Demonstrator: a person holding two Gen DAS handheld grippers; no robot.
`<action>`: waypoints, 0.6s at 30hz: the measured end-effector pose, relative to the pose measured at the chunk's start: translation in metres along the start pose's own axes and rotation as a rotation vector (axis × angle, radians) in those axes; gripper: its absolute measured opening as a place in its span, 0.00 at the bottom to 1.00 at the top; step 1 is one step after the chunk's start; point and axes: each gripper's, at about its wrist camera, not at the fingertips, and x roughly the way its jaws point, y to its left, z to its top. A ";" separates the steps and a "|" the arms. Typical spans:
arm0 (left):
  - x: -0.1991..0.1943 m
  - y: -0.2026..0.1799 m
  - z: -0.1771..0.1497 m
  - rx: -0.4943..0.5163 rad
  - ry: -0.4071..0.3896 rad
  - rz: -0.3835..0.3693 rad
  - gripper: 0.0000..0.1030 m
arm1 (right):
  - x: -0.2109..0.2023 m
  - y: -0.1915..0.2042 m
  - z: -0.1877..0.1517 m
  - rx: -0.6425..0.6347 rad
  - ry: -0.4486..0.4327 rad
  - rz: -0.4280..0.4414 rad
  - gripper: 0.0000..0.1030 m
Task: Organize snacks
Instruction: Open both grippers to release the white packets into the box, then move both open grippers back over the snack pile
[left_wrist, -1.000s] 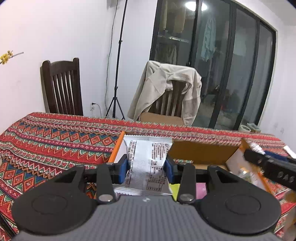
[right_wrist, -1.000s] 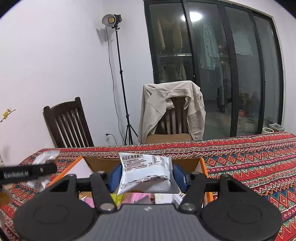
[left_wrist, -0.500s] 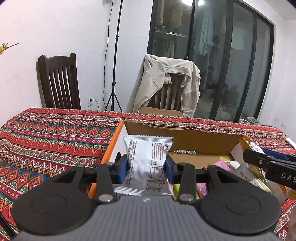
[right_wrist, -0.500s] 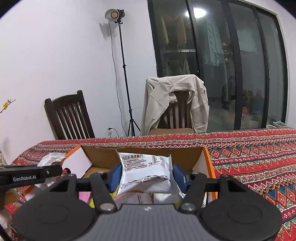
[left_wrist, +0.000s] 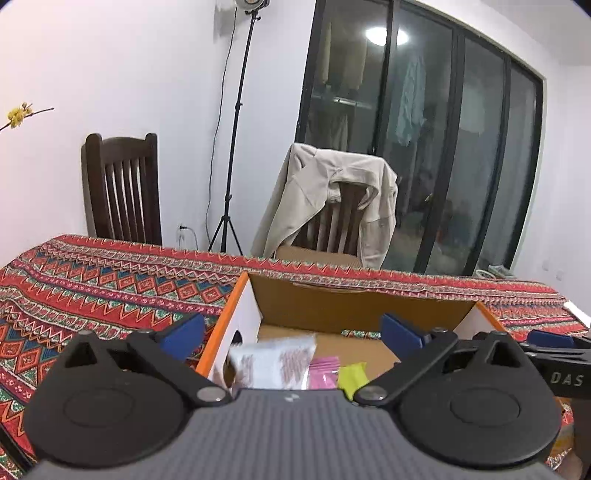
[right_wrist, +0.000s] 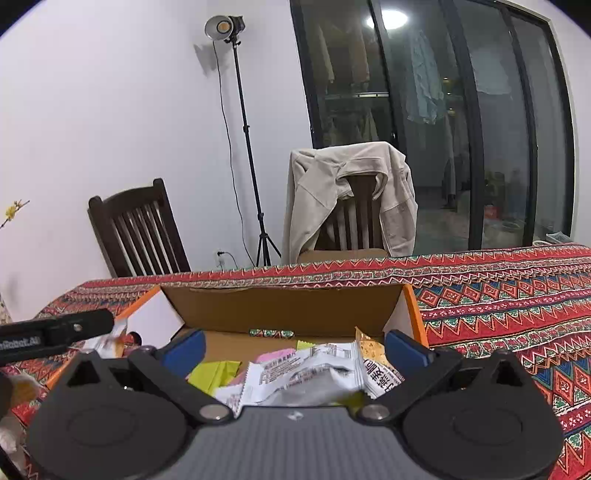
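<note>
**Both packets dropped in the box, grippers empty**

We hold both grippers over the cardboard box (right_wrist: 280, 306) with their jaws spread wide and nothing between them. The left gripper (left_wrist: 291, 334) hangs above the box's left end, the right gripper (right_wrist: 293, 349) above its middle.

We judge this round of the task done: two white packets lie inside the box, free of the fingers. Under the left gripper a white snack packet (left_wrist: 273, 363) sits near the box's white left wall; it is blurred, so we cannot tell whether it has settled flat. Under the right gripper a crinkled white packet with black print (right_wrist: 306, 376) rests on top of the other snacks, tilted and partly covering them.

The box already holds a pink packet (right_wrist: 275, 357), a yellow-green packet (right_wrist: 214, 373) and an orange-patterned one (right_wrist: 371, 347) against the right wall. They lie loosely heaped, not in rows.

What is left we can only guess. In the right wrist view some wrappers (right_wrist: 110, 339) show at the left edge, behind the other gripper's body; whether they are inside the box or on the bench (right_wrist: 498, 295) we cannot tell. If loose, they still need packing.
</note>
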 end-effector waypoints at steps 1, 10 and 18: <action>-0.001 -0.002 0.001 0.001 -0.003 0.005 1.00 | 0.000 0.000 0.000 0.000 -0.001 -0.005 1.00; -0.005 -0.002 0.005 -0.017 -0.009 0.016 1.00 | -0.003 -0.002 0.000 0.011 -0.008 -0.014 1.00; -0.038 -0.003 0.024 -0.037 -0.042 -0.012 1.00 | -0.029 0.003 0.010 -0.011 -0.040 -0.022 1.00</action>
